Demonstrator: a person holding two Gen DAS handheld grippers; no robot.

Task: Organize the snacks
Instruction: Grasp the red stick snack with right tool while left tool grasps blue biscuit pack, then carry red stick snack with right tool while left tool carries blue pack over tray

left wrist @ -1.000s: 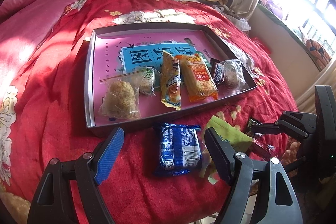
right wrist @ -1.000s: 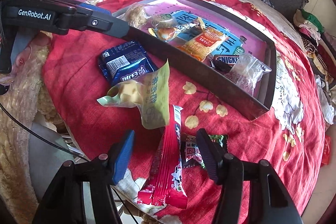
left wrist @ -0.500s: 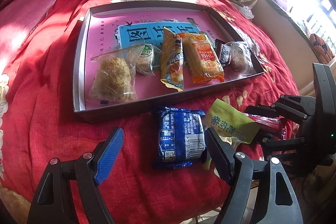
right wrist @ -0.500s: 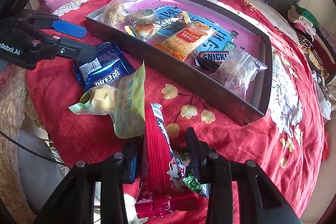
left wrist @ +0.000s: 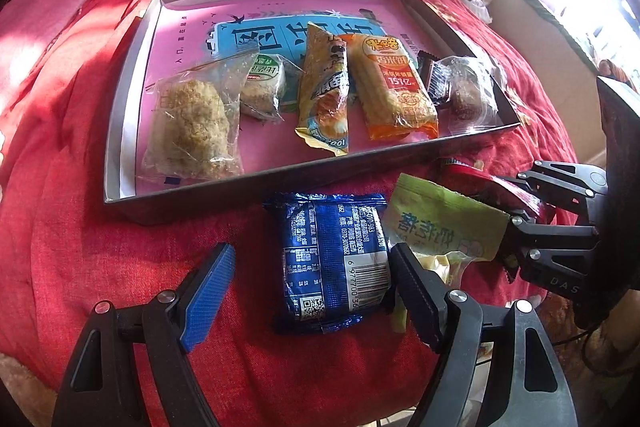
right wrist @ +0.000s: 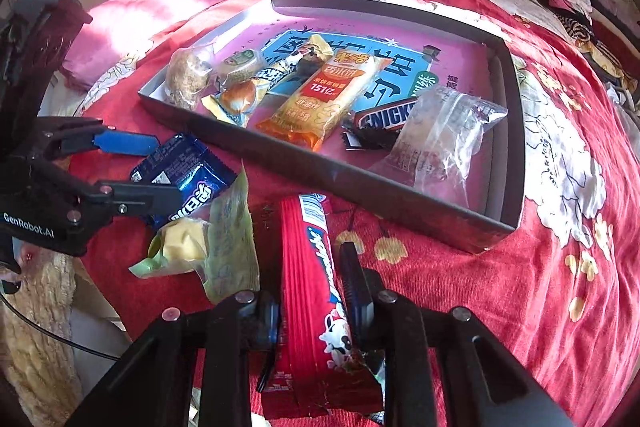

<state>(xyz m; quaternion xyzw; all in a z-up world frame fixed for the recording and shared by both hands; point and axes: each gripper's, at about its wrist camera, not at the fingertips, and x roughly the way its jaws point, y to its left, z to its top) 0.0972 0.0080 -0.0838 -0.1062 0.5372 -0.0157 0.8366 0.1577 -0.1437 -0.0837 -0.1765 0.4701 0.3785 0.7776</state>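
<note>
Since 1 second ago, right gripper (right wrist: 310, 287) has clamped onto the red snack pack (right wrist: 308, 267) on the bedspread (right wrist: 520, 287); left gripper (left wrist: 310, 273) hangs open around the blue packet (left wrist: 332, 259), beside the tray (left wrist: 240, 183).

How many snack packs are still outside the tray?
3 in view: the blue pack between the open left gripper fingers, the green pack beside it, the red pack clamped in the right gripper. Others may be hidden beneath.
</note>
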